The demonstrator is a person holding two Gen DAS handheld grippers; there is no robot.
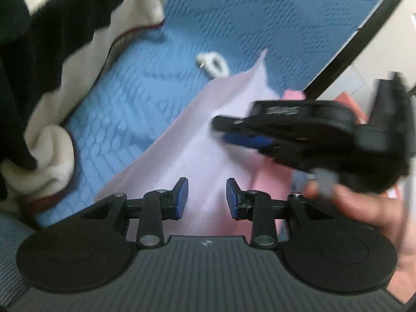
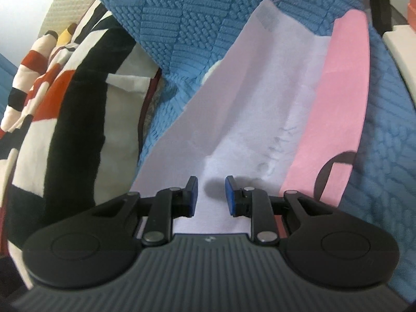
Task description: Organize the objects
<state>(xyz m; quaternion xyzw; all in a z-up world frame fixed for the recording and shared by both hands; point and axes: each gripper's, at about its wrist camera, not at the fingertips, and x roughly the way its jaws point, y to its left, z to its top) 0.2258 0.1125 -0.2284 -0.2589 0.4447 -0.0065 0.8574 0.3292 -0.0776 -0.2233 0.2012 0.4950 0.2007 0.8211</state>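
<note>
The pale lilac cloth (image 2: 234,109) is spread over the textured blue cover (image 2: 182,13), with a pink cloth (image 2: 332,109) tucked partly under its right edge. Both claws hover just above it, the left claw (image 1: 207,199) and right claw (image 2: 211,196) each parted with nothing between the 2 pads. A black, white and red patterned blanket (image 2: 78,104) is bunched up at the left, and the hand (image 1: 364,208) carrying the right claw shows in the left view.

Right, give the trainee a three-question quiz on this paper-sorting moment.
1. True or false: the left tongs are clamped on the white sheet.
2. Which colour of paper lies under the white sheet: A green, B pink, C yellow?
3. What surface do the papers lie on?

Key: 1 false, both jaws stand apart with nothing pinched. 2 B, the pink sheet. 3 The blue textured cover.
</note>
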